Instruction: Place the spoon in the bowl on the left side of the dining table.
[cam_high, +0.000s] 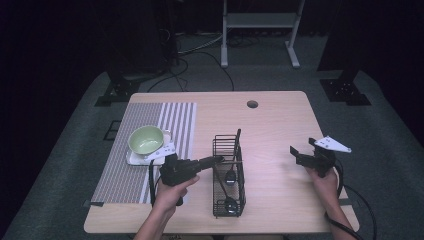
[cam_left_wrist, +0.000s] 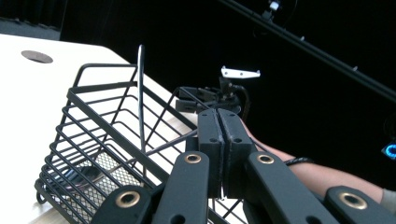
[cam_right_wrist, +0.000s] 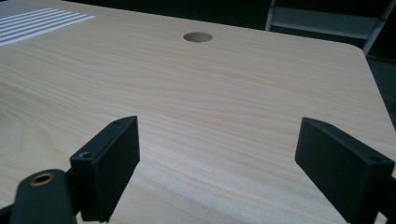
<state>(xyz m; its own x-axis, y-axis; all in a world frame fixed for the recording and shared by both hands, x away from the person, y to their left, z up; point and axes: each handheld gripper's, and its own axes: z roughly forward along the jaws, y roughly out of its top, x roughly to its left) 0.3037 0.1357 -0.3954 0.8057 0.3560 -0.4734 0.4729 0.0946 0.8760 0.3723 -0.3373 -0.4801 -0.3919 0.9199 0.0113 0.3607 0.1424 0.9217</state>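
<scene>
A black wire basket (cam_high: 243, 192) stands at the table's middle; its near rim (cam_left_wrist: 93, 103) crosses the left gripper view. One thin dark utensil (cam_high: 237, 137) leans upright in it (cam_left_wrist: 140, 93). A second utensil with a mesh head (cam_left_wrist: 109, 173) lies lower in the basket, and its thin handle (cam_left_wrist: 163, 145) runs up to my left gripper (cam_high: 219, 159). That gripper (cam_left_wrist: 218, 135) reaches in from the left over the rim, jaws pressed together on the handle. My right gripper (cam_high: 302, 149) hovers over bare table at the right, jaws wide apart (cam_right_wrist: 217, 163) with nothing between them.
A striped placemat (cam_high: 125, 175) covers the table's left side, carrying a pale green bowl (cam_high: 146, 139) on a white saucer (cam_high: 134, 160). A round cable hole (cam_high: 252, 104) sits near the far edge. Beyond the table are a dark floor, stands and cables.
</scene>
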